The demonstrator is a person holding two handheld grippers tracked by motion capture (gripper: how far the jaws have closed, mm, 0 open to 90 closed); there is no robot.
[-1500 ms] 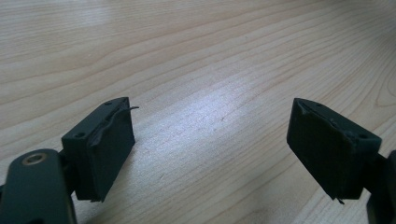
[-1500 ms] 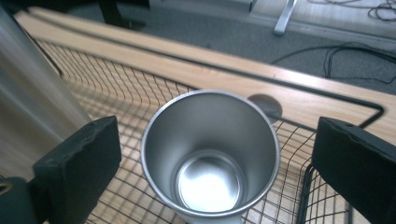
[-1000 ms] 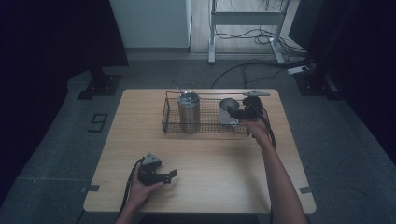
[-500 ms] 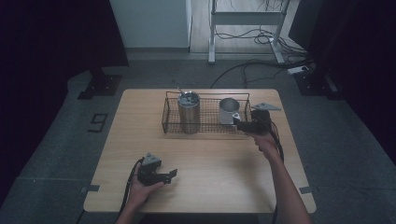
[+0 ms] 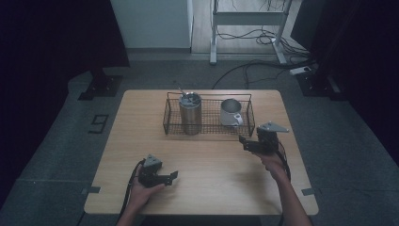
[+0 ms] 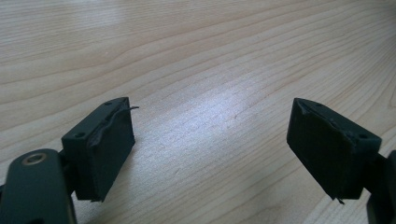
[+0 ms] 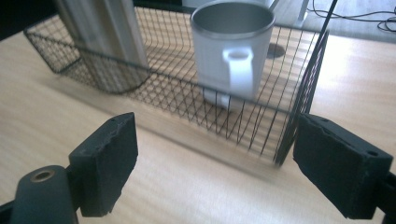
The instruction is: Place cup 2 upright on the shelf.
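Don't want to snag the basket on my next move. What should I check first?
1. Mug upright in the basket, at its right end: ok.
2. Tumbler upright in the basket, left of the mug and apart from it: ok.
3. Right gripper clear of the basket, just in front of its right corner: ok.
4. Right gripper empty: ok. Its jaws have just been closing, with nothing between them.
5. Left gripper empty, jaws apart over bare table: ok.
6. What sits inside the tumbler: cannot tell.
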